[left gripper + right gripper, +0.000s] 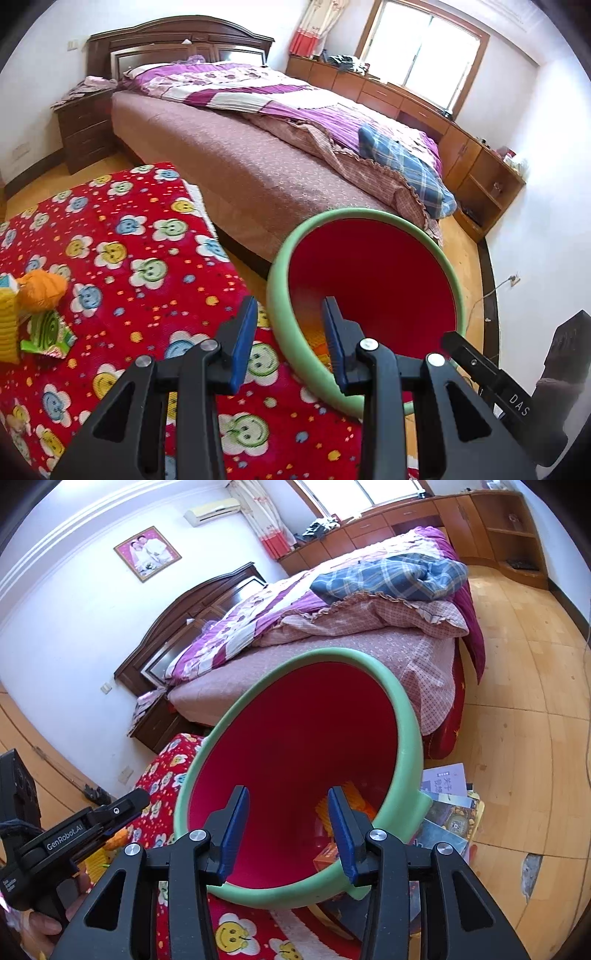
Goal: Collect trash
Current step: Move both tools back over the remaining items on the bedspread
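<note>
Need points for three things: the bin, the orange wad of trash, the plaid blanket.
red bin with green rim (406, 716), right wrist view, on the far right of the rim.
orange crumpled wad (40, 288), left wrist view, on its middle.
blue plaid blanket (388, 576), right wrist view, on the middle of the folds.

"GenRobot.AI" stands on the left gripper (125, 808); "DAS" stands on the right gripper (458, 341).

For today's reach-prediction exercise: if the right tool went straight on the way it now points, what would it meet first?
The right tool, open and empty, points into the mouth of the green-rimmed red bin. Going straight on, it would probably meet the bin's red inner wall or the orange trash lying inside; depth is unclear.
</note>
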Tool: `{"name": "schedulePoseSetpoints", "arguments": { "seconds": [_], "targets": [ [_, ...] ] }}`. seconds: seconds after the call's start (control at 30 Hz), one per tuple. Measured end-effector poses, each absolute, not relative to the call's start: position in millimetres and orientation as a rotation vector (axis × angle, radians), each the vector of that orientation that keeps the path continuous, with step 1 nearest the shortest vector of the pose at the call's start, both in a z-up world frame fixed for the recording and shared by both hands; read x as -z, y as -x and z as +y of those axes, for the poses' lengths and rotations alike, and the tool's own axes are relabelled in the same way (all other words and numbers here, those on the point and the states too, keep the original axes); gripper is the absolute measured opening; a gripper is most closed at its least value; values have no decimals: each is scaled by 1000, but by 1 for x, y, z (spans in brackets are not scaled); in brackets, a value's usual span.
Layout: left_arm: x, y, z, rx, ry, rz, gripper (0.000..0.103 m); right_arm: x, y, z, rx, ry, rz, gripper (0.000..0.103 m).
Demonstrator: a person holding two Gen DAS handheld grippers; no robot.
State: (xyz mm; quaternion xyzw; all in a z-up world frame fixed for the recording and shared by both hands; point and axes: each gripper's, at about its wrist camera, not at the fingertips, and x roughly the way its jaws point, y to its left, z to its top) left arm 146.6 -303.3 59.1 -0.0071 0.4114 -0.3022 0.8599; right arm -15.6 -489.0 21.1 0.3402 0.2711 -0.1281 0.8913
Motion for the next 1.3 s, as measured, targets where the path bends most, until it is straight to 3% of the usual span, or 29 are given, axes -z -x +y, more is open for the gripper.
{"name": "schedulePoseSetpoints", "arguments": {
  "seconds": [0.33,0.43,0.53,1.3],
  "targets": [
    [-69,-139,-263,562,33,836,36,-33,15,-473,251,-675,564,48],
    [-68,-139,-251,539,45,847,37,-37,15,-465,253,-666,561,58],
    [-69,-140,-235,507,62,847,37,-41,15,-459,249,-656,560,59],
    [-70,-149,-95,242,159,814,59,-61,-9,-388,170,-533,594,63]
  ]
}}
